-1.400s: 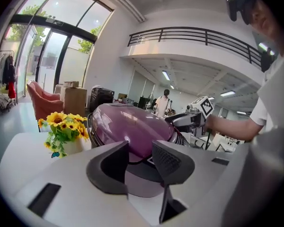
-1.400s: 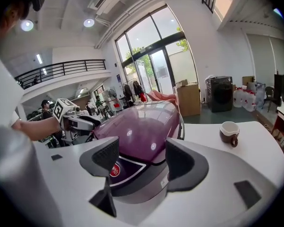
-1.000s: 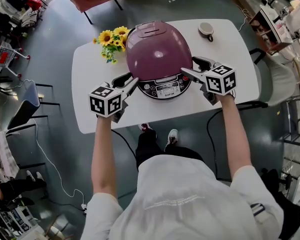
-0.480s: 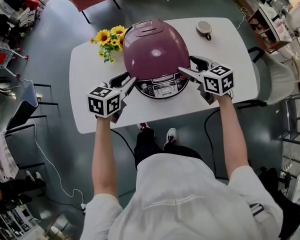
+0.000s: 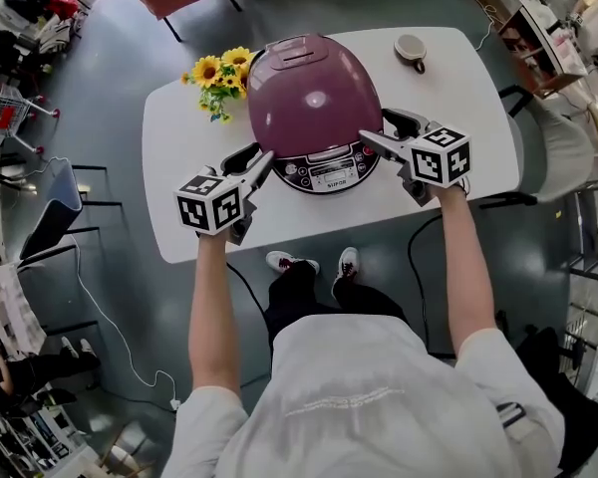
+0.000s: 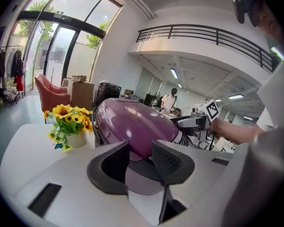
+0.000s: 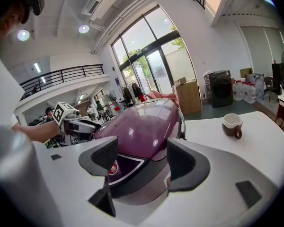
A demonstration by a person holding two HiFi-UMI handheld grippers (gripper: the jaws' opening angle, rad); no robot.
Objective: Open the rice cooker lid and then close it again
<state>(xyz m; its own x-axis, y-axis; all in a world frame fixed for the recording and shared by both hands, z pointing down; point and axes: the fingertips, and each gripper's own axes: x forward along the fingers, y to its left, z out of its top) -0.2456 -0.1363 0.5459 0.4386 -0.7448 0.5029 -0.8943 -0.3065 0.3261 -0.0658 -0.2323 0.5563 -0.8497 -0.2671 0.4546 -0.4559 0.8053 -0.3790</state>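
1. Cooker [image 5: 314,103] stands mid-desk [image 5: 179,167] with its purple lid [image 5: 314,88] shut. Sunflowers [image 5: 217,76] sit at its left, and a cup [image 5: 411,53] is well apart toward the far right corner.
2. Stillness marks the last second. The left hand-held gripper [image 5: 254,162] stays at the cooker's front-left and the right hand-held gripper [image 5: 384,132] at its front-right, as before. Only the head camera's framing has drifted a little.
3. Jaws on the left stand narrowly apart with nothing between the pads. Those on the right stand wider and are also empty. The cooker's front shows beyond each pair, close by, though no view shows contact with it.
4. Opening, by this evidence, has not begun. The lid is down and neither hand-held gripper bears on it, so this looks like a pause on the approach.
5. Lettering runs beneath the display on the control panel [image 5: 324,174], too small to read with confidence. A round red badge [image 7: 112,168] on the cooker's front is likewise illegible. The marker cubes [image 5: 211,202] carry black-and-white square codes and no words.
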